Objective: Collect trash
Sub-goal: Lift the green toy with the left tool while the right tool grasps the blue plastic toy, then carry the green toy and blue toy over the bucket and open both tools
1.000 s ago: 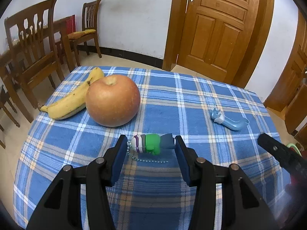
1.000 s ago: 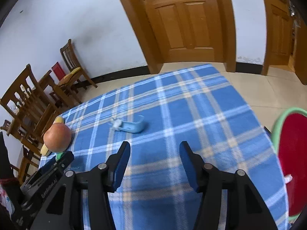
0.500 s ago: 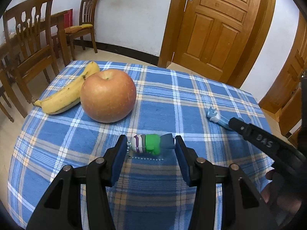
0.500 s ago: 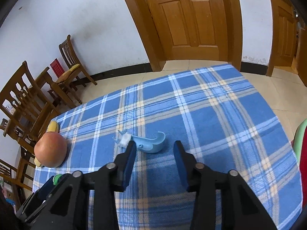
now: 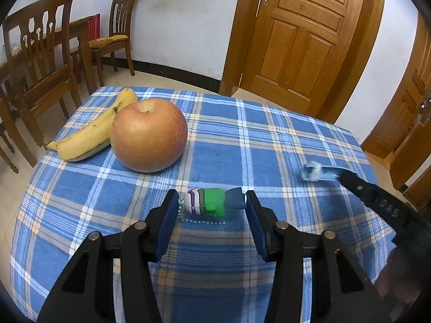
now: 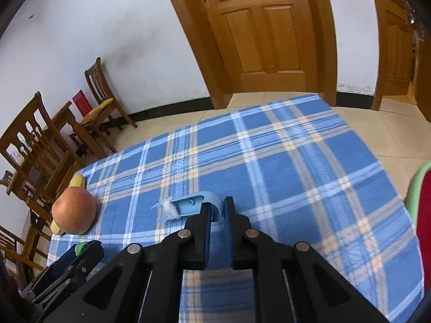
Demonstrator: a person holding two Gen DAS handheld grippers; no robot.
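Note:
My right gripper is shut on a light blue plastic hook with white tape at its left end, on the blue plaid tablecloth. The hook also shows in the left wrist view, blurred, at the tip of the right gripper's finger. My left gripper holds a small green, purple and grey toy figure with a bead chain between its pads; the toy lies level with the cloth. A red bin with a green rim sits at the table's right edge.
A large apple and a banana lie at the far left of the table; the apple also shows in the right wrist view. Wooden chairs stand left of the table. A wooden door is behind.
My right gripper moved forward and left to the blue hook and closed on it. My left gripper kept the toy between its pads and barely moved.

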